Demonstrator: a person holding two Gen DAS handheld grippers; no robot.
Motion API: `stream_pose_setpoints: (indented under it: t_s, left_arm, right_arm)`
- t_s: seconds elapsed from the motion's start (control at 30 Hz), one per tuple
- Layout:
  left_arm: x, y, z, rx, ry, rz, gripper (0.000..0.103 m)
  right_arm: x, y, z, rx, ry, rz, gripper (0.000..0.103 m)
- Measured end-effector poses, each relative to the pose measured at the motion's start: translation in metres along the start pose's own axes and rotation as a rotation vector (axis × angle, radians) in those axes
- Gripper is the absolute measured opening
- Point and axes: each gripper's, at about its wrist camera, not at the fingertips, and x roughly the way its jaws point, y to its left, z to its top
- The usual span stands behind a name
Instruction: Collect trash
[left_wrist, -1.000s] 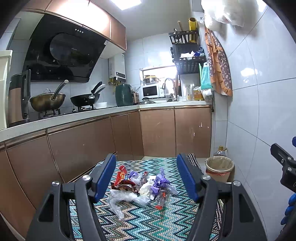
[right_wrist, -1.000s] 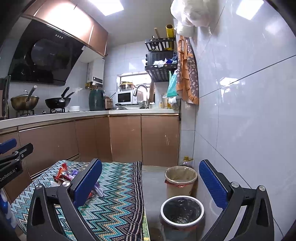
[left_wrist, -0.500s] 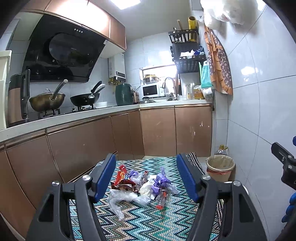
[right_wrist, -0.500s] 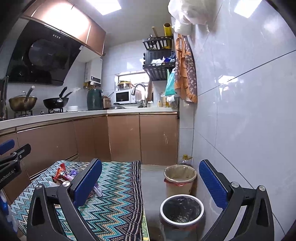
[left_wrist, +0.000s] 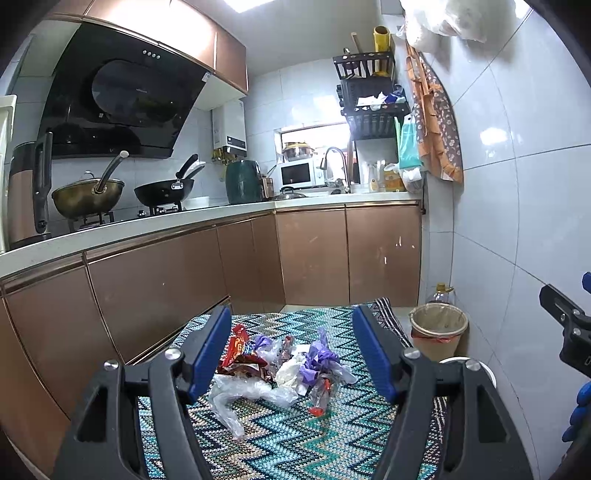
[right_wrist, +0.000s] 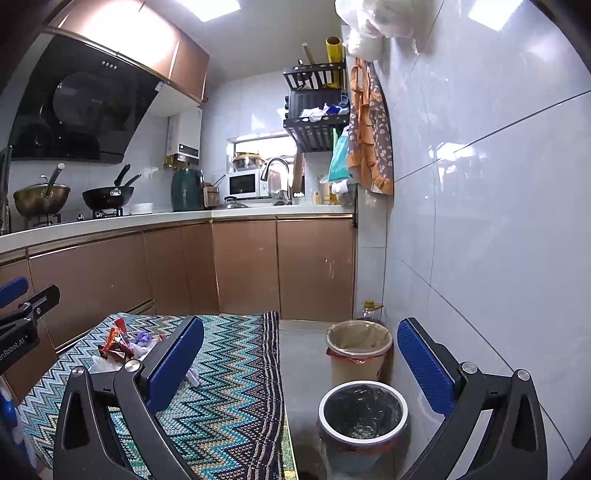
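Plastic trash pile (left_wrist: 280, 365) lies beyond left gripper's (left_wrist: 291, 347) spread jaws.

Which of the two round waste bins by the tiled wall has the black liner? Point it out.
The white-rimmed round bin nearest the right gripper; the beige bin behind it has a pale liner.

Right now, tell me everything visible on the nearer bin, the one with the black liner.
The nearer bin is round with a white rim and a glossy, crinkled black liner inside. It stands upright on the grey floor, just right of the table's zigzag cloth and below the right tool, whose blue pads are spread wide. It looks empty, though the bottom is too dark to be sure. A second bin with a tan liner stands right behind it; contact unclear.
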Motion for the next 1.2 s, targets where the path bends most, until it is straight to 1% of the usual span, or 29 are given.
stream_pose_setpoints:
  t_s: [0.33, 0.63, 0.9, 1.2]
  left_arm:
    - [0.01, 0.0, -0.002, 0.005, 0.009, -0.011, 0.066]
    - [0.025, 0.0, -0.001, 0.003, 0.016, -0.033, 0.066]
    - [0.038, 0.006, 0.006, -0.018, 0.008, -0.05, 0.066]
    - [0.063, 0.021, 0.008, -0.027, 0.029, -0.057, 0.066]
  right_arm:
    - [0.007, -0.001, -0.001, 0.011, 0.003, 0.002, 0.103]
    - [0.019, 0.002, -0.003, 0.004, 0.023, -0.01, 0.103]
    - [0.028, 0.007, 0.006, -0.009, 0.02, -0.027, 0.103]
    - [0.043, 0.019, 0.014, -0.023, 0.024, -0.028, 0.103]
